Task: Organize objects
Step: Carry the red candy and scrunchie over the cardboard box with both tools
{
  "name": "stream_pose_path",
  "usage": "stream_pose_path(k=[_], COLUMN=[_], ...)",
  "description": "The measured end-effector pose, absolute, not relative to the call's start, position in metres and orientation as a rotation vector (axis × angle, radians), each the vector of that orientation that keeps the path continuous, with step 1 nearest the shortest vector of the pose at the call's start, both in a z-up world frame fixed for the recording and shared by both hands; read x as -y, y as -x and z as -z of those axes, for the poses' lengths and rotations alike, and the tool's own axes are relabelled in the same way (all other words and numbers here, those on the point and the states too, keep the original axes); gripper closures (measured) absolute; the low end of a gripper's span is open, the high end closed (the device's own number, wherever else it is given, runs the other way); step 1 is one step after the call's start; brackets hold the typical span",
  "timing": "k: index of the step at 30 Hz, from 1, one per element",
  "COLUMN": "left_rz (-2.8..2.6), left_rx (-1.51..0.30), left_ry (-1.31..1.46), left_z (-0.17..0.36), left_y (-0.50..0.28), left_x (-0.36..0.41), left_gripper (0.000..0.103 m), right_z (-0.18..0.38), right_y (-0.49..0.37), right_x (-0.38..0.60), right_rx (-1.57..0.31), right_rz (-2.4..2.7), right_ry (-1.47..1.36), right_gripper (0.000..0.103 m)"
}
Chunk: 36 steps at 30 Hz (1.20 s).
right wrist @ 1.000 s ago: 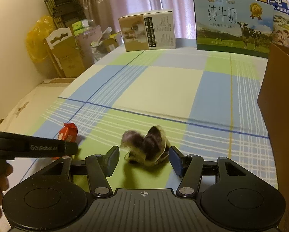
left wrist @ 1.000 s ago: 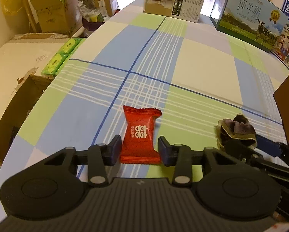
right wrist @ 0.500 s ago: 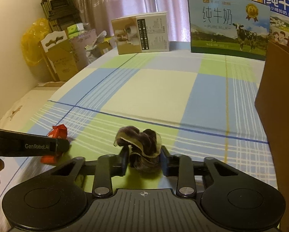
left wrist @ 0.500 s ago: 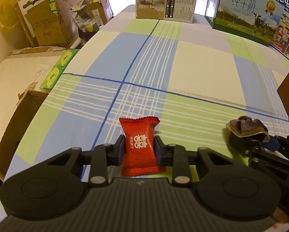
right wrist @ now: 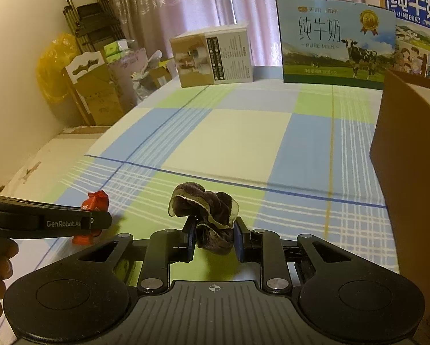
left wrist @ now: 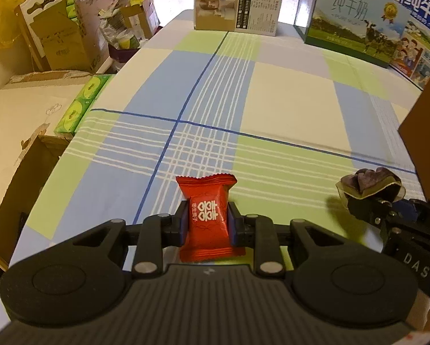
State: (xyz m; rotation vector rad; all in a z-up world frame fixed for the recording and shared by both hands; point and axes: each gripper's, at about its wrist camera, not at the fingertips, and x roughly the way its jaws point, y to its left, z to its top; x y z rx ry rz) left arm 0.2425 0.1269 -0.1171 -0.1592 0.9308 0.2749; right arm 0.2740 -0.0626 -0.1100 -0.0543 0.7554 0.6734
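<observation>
A red candy packet with white characters sits between the pads of my left gripper, which is shut on it just above the checked tablecloth. In the right wrist view, a dark brown velvet scrunchie with a pale frilled edge is pinched by my right gripper, held slightly off the cloth. The same scrunchie shows at the right of the left wrist view. The candy packet and left gripper appear at the left of the right wrist view, with a hand behind.
A tall brown cardboard box stands close on the right. Milk cartons and a paper-roll box line the far edge. Past the table's left edge lie green tissue packs and stacked cardboard.
Both grippers' jaws went from apart to closed, the left on the red candy packet, the right on the scrunchie. The right gripper then lifted the scrunchie slightly off the cloth.
</observation>
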Motion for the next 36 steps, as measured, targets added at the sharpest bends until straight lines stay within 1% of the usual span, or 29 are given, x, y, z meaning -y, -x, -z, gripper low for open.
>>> stream_pose_path(k=[9,22,28,36], left_rz=[-0.238,-0.15,-0.09,0.018], left_rx=[-0.901,-0.86,-0.834,-0.787], left_ry=[0.145,0.128,0.128,0.117], left_z=[0.097,0.072,0.056,0.021], left_y=[-0.227,-0.203,-0.181,-0.153], left_x=[-0.118,-0.085,-0.062,-0.018], left_gripper=[0.081,0.081,0.081,0.081], right_z=[0.092,0.062,0.038,0.005], right_y=[-0.256,-0.225,-0.203,-0.171], right_x=[0.077,0.116,0.14,0.187], right_rx=[-0.756,-0.725,-0.691,-0.66], right_rz=[-0.666,-0.624,-0.599,-0.541], right_ry=[0.041,-0.014,-0.046,-0.135], right_gripper=[0.08,0.08,0.08,0.08])
